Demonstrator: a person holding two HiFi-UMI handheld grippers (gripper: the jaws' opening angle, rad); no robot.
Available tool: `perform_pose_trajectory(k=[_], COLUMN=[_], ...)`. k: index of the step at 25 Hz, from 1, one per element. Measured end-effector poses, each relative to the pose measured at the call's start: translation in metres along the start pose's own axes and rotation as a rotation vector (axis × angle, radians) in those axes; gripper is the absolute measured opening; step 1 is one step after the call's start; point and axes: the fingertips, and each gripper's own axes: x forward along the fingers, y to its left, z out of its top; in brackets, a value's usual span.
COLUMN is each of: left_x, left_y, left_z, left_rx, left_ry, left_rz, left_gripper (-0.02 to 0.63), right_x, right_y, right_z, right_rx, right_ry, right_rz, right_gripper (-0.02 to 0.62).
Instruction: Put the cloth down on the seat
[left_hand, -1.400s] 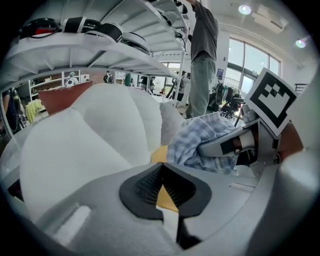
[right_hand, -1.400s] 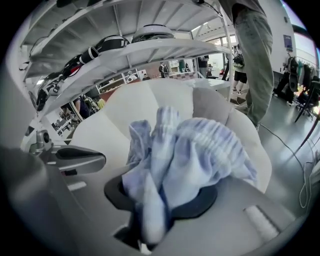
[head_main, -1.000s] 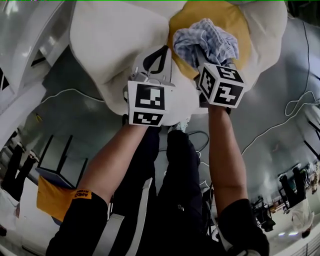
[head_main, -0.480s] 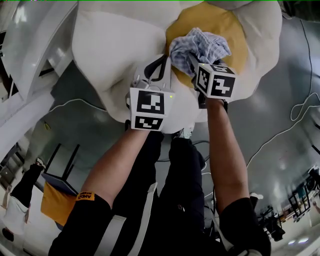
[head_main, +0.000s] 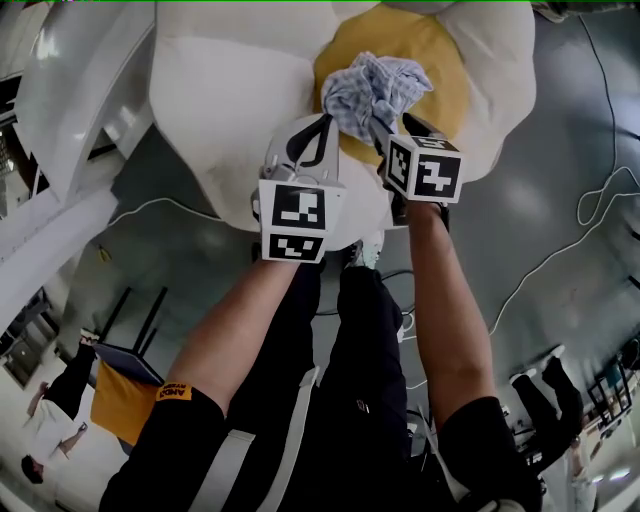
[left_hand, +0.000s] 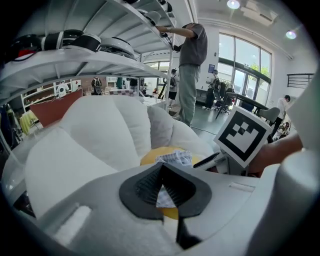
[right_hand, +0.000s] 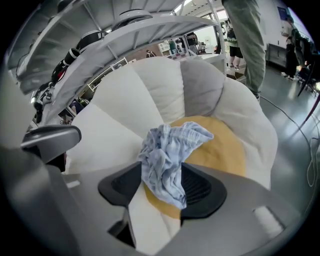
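A crumpled blue-and-white checked cloth (head_main: 372, 88) lies bunched over the yellow centre cushion (head_main: 440, 70) of a white petal-shaped seat (head_main: 230, 90). My right gripper (head_main: 384, 118) is at the cloth's near edge. In the right gripper view, the cloth (right_hand: 167, 155) hangs down between the wide-set pads of the right gripper (right_hand: 162, 187). Those jaws are opening, and the cloth's upper part rests on the cushion (right_hand: 220, 150). My left gripper (head_main: 320, 125) hovers just left of the cloth. In its own view, the left gripper (left_hand: 161, 167) is shut and empty, the cloth (left_hand: 174, 159) beyond it.
White shelving with helmets (left_hand: 75, 42) stands to the seat's left. A person (left_hand: 192, 65) stands behind the seat, reaching up to the shelves. Cables (head_main: 600, 210) trail over the grey floor on the right. A dark-and-orange object (head_main: 120, 390) sits at lower left.
The right gripper and the cloth have drifted left over the yellow cushion. The left gripper has stayed almost where it was.
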Motion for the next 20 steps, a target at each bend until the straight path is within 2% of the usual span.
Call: perform_pose_trajectory(k=[4,7,11,20], left_x=[-0.027,-0.047,-0.073,-0.127], left_y=[-0.006,-0.009,-0.014,-0.021], left_z=[0.015,0.026,0.046,0.076], left_rx=[-0.018,-0.044,-0.071,-0.131], left_ry=[0.006,0.011,-0.001,-0.011], left_rz=[0.008,0.016,0.024,0.049], left_gripper=[-0.002,-0.002,-0.002,-0.002], right_x=[-0.038,-0.068,-0.107,-0.189], right_y=[0.007,0.022,0.040,0.081], right_z=[-0.002,0.002,0.019,0.042], right_rx=[0.016,0.021,-0.005,-0.071], right_ry=[-0.002,-0.022,-0.065,-0.122], right_rz=[-0.024,-0.006,-0.005,-0.014], right_gripper=[0.227,0.174,0.102,0.004])
